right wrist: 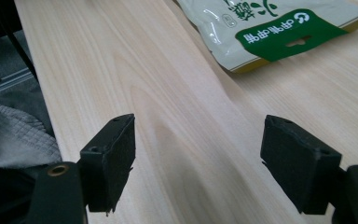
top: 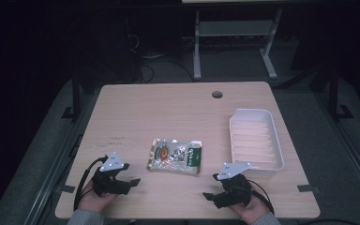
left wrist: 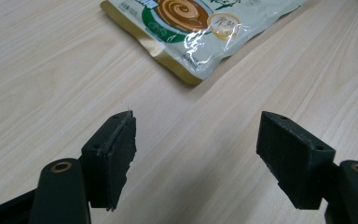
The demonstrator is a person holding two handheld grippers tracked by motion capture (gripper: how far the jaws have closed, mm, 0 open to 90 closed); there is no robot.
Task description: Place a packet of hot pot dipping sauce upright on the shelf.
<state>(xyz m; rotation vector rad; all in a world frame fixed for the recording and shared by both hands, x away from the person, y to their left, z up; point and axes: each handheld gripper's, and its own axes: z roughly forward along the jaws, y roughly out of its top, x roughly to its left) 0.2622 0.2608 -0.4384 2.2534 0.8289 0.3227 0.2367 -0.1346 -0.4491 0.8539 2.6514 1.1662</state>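
Observation:
A flat snack bag [top: 175, 156], cream and clear with green and gold trim, lies in the middle of the wooden table [top: 168, 108]. My left gripper [top: 130, 173] rests near the front edge, left of the bag, jaws open and empty. In the left gripper view the bag [left wrist: 191, 23] lies ahead of the open left gripper [left wrist: 196, 154], with bare wood between the pads. My right gripper [top: 211, 186] rests at the front right, open and empty. In the right gripper view the bag's green header [right wrist: 270, 28] lies beyond the right gripper [right wrist: 198, 158].
An empty white ribbed tray [top: 256, 139] sits on the table's right side, behind the right gripper. A round cable hole [top: 217, 94] is at the table's far edge. White desk legs [top: 197, 47] stand on the dark floor behind. Grey quilted fabric [right wrist: 9, 135] shows past the table's edge.

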